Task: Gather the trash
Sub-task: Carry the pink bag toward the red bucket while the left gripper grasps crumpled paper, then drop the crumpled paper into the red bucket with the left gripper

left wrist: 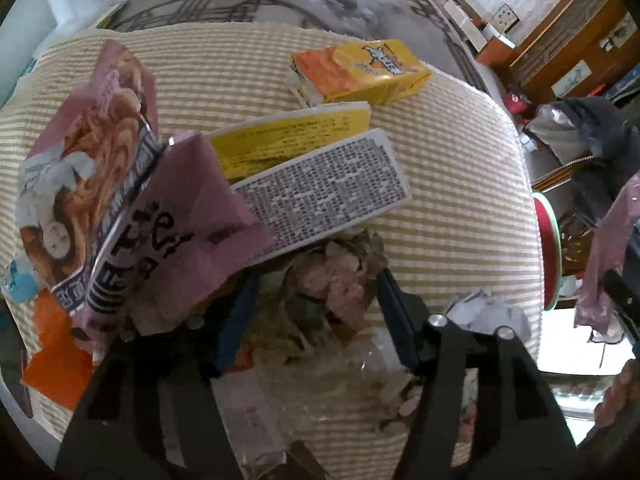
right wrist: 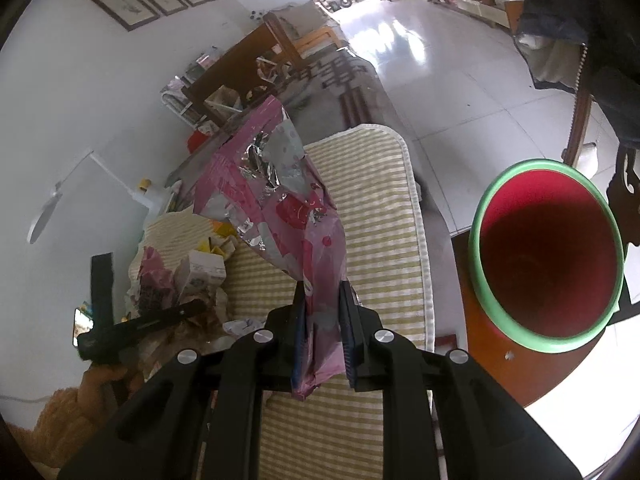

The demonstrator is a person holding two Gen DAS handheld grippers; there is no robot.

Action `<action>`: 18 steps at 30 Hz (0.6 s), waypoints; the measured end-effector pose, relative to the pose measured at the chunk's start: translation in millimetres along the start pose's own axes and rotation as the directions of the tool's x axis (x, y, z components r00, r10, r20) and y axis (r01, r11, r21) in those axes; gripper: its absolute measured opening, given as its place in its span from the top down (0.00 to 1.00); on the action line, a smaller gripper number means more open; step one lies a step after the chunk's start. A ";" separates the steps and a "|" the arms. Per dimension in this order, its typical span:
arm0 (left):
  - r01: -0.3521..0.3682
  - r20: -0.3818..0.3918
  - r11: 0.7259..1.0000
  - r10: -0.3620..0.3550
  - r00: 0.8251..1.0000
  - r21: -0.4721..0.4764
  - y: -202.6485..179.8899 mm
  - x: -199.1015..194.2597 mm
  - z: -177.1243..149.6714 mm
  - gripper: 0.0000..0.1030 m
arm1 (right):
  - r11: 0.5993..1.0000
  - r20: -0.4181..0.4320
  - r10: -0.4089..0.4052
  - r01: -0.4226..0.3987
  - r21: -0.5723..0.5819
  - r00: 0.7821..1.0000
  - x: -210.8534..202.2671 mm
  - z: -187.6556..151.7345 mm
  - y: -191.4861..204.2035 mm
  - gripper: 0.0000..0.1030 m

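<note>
Pink foil snack bag (right wrist: 276, 200) pinched at its lower end by the right gripper (right wrist: 323, 332), jaws nearly closed on it, bag raised above the striped mat (right wrist: 384, 208). Red bin with green rim (right wrist: 548, 256) sits right of the mat. Left gripper (left wrist: 316, 312) jaws wide apart around a crumpled wrapper (left wrist: 336, 276) in the trash pile, not clamped. Yellow juice carton (left wrist: 360, 72) lies far on the mat.

Juice carton (left wrist: 360, 70) behind flattened boxes (left wrist: 320, 184) on mat (left wrist: 460, 200) (bin (right wrist: 548, 256) rightward)
</note>
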State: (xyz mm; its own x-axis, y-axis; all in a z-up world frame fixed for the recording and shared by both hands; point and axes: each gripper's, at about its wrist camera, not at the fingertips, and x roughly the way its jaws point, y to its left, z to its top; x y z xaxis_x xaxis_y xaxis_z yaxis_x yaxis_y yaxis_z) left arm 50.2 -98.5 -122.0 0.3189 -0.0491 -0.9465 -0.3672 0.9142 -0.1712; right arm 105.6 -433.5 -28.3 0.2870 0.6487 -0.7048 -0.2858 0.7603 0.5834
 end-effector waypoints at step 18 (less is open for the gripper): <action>0.358 0.083 0.879 -0.401 0.912 0.316 -190.4 -72.2 35.7 0.67 | 0.956 0.126 -0.200 0.166 0.241 0.972 -49.7 16.4 -121.7 0.85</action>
State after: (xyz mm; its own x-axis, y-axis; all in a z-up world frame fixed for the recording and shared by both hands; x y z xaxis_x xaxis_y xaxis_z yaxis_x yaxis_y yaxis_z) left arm 128.3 -254.6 -11.3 0.5107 -0.3784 -0.7720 0.0674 0.9128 -0.4029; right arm 141.1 -557.7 -57.6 0.4509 0.4825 -0.7510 -0.0050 0.8427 0.5384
